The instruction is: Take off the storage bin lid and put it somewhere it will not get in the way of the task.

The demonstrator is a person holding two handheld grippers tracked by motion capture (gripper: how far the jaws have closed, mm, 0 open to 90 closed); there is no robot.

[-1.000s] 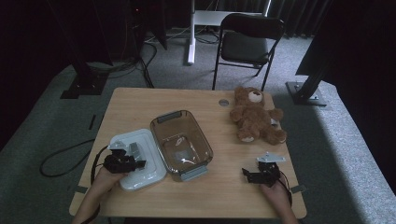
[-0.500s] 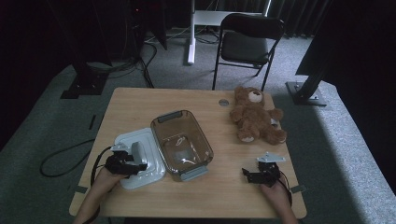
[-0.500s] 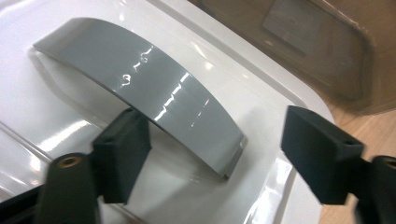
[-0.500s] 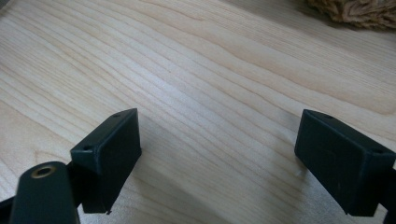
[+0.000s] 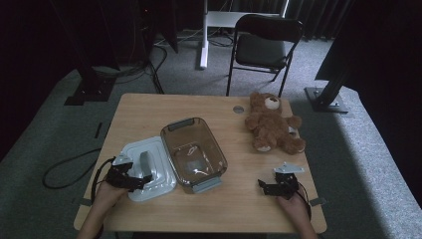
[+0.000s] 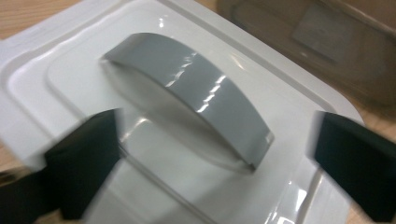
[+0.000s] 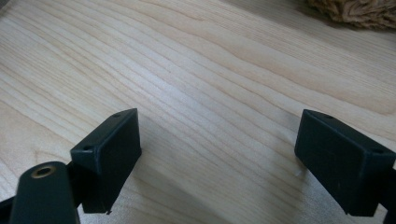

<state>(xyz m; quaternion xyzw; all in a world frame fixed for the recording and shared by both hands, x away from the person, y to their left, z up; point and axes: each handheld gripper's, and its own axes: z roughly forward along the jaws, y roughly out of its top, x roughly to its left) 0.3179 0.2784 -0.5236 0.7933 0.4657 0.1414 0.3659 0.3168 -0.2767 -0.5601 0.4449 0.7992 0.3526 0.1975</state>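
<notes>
A white lid (image 5: 149, 169) lay flat on the wooden bench (image 5: 164, 112), near its front left, touching or just beside the left long side of a clear brown container (image 5: 193, 154). The lid's long axis ran from the near edge of the bench toward the far edge, tilted slightly to the left, parallel to the container beside it. Its grey handle (image 6: 187, 95), an arched bar, followed that same long axis; in the left gripper view it ran diagonally from upper left to lower right across the raised middle of the lid. The left gripper (image 5: 130, 178) sat low over the near end of the lid, pointing right and slightly away, its jaws spread wide on either side of the handle's near end and not touching it. The left hand (image 5: 107, 195) came in from the bottom edge behind it. The right gripper (image 5: 271, 186) rested near the front right of the bench, pointing left, jaws spread wide over bare wood. A brown teddy bear (image 5: 271, 124) lay on its back at the far right, head toward the far edge.
</notes>
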